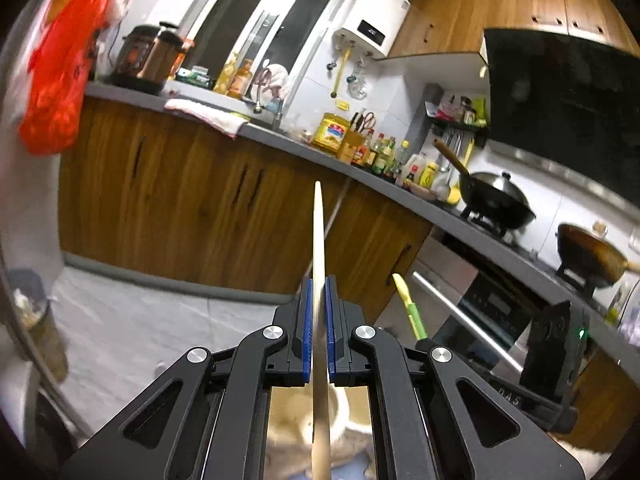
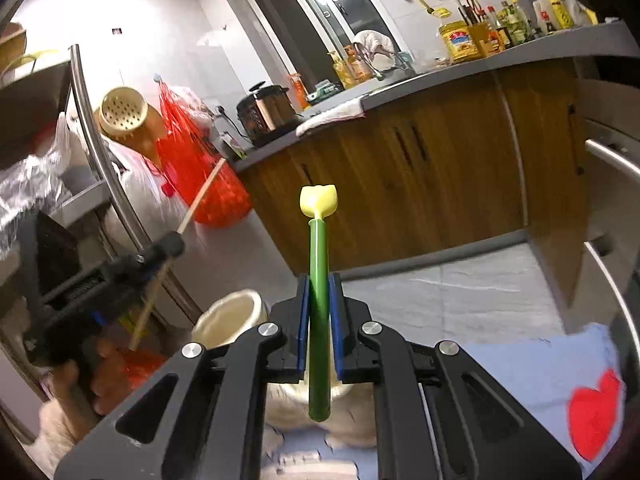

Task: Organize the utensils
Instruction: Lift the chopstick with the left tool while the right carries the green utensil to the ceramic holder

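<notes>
A: Left gripper (image 1: 319, 300): closed tight on a chopstick (image 1: 318, 232), blue pads (image 1: 307, 320) pressed flat to both sides. Held near mid-length, tip pointing up and away, lower end trailing down past the linkage.

B: Right gripper (image 2: 319, 300): likewise clamped, on a green-handled utensil (image 2: 319, 264) with a pale yellow head (image 2: 318, 199) uppermost. Bottom of the handle hanging just over a fluffy cloth (image 2: 294, 416).

A: Further out, from the right view: cream holder (image 2: 232, 316) just left of the right gripper, mouth open and looking empty. Left gripper farther left, chopstick slanted up toward the red bag (image 2: 200, 176).

B: Probably the drop-off step, then: both utensils lifted, neither in the holder yet.

A: Best done one at a time. Green one first, being nearer: swing left, centre the handle end over the mouth, keep upright, lower until inside the rim, only then ease the pads apart.

B: Then the chopstick. Long and thin, so likely to pivot between the pads; straighten before lowering. Worth avoiding a knock on the rim, which may tip the holder on that soft cloth.

A: Far counter (image 1: 280, 128) and cabinets (image 1: 192, 200) well apart from all this.
</notes>
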